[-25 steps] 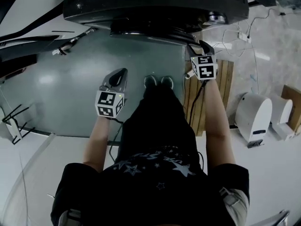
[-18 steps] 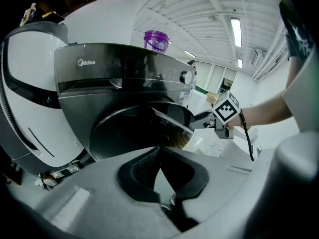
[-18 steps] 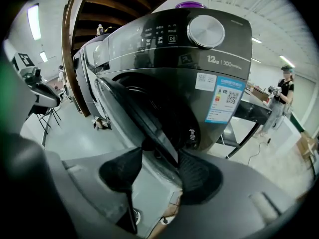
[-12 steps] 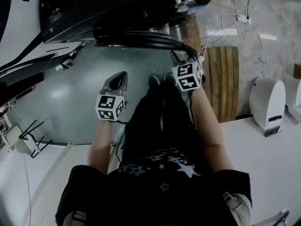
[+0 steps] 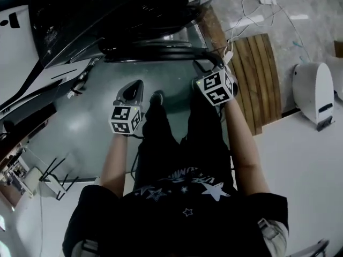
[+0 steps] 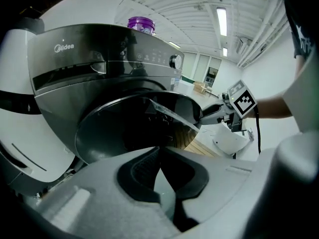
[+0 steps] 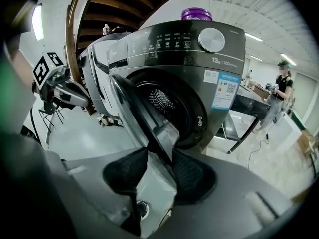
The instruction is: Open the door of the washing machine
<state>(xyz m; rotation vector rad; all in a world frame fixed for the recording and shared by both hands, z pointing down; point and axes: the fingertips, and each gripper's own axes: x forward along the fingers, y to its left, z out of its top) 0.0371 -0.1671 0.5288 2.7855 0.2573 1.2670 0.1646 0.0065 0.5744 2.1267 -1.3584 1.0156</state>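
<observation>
- Door (image 7: 144,118) rim, lower centre, pinched by my right tongs (image 7: 160,156), jaws just closing.
- I'd follow its arc, grip firm.
- My left tongs (image 6: 159,156): pressed together, empty.

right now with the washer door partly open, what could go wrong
The right gripper has just been closing and pinches only the thin edge of the door at its jaw tips, so it could slip off mid-swing. The left gripper, shut and empty, hangs in front of the door, which might swing into it.
</observation>
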